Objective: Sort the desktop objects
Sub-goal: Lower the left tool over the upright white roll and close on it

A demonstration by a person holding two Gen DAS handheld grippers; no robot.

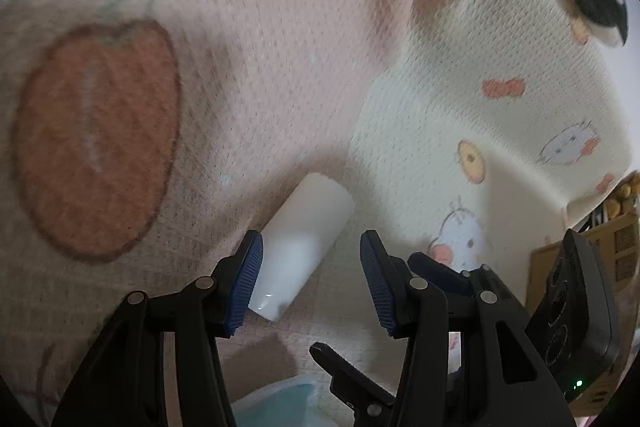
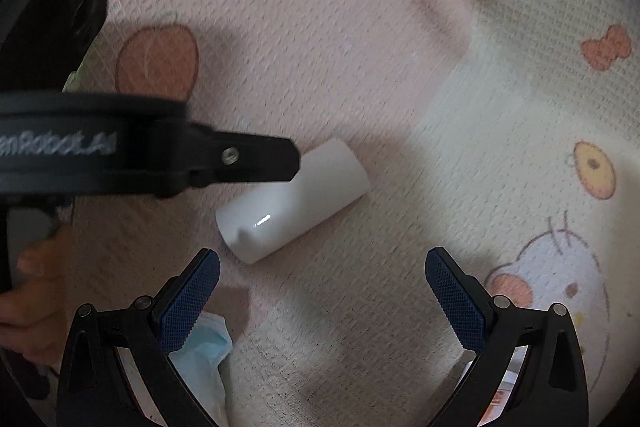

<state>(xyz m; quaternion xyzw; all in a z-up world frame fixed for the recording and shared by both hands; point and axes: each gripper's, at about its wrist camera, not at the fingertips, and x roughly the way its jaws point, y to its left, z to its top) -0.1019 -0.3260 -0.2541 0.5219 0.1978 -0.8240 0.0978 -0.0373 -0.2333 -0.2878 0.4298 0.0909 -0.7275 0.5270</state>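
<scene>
White cylinder (image 1: 303,247) lies on its side between my left claw (image 1: 312,281) pads, which stand apart; one pad sits at its flank, the other clear. My right claw (image 2: 322,301) hangs wide open just short of it. Around it spreads the cartoon-print blanket (image 2: 360,47), no edge near. I judge the pick-up in hand; next, centre and close.

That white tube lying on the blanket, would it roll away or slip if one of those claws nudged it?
The white tube lies on its side and looks round, so a sideways nudge would probably roll it. Its glossy highlight suggests a smooth, possibly slippery surface. The textured blanket under it is soft and may slow any roll.
</scene>
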